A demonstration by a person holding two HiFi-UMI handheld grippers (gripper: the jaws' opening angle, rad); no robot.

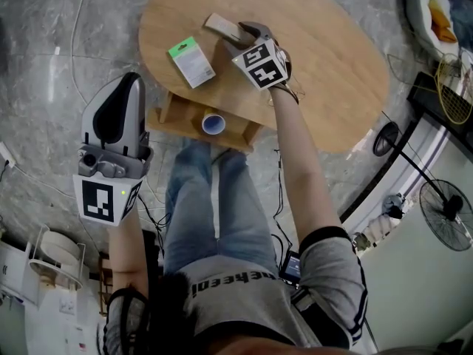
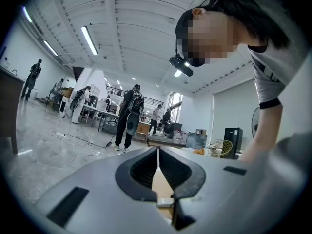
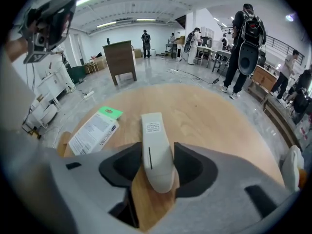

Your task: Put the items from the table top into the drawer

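Note:
A white handset-shaped device point(image 1: 220, 26) lies on the round wooden table point(image 1: 325, 65). My right gripper point(image 1: 246, 34) points steeply down over it; in the right gripper view the device point(image 3: 152, 128) lies between the jaws of that gripper point(image 3: 158, 151), which stand open with a narrow gap to the pads. A green and white box point(image 1: 191, 61) point(image 3: 95, 129) lies to its left. Under the table's near edge a wooden drawer point(image 1: 171, 117) stands open with a roll of tape point(image 1: 213, 123) inside. My left gripper point(image 1: 127, 87) point(image 2: 158, 151) hangs left of the table over the floor, shut and empty.
The person's legs sit right in front of the drawer. Cables trail over the marble floor. A standing fan point(image 1: 447, 205) is at the right and a white rack point(image 1: 55, 254) at the lower left. People point(image 3: 246, 38) and a brown cabinet point(image 3: 121, 57) stand beyond the table.

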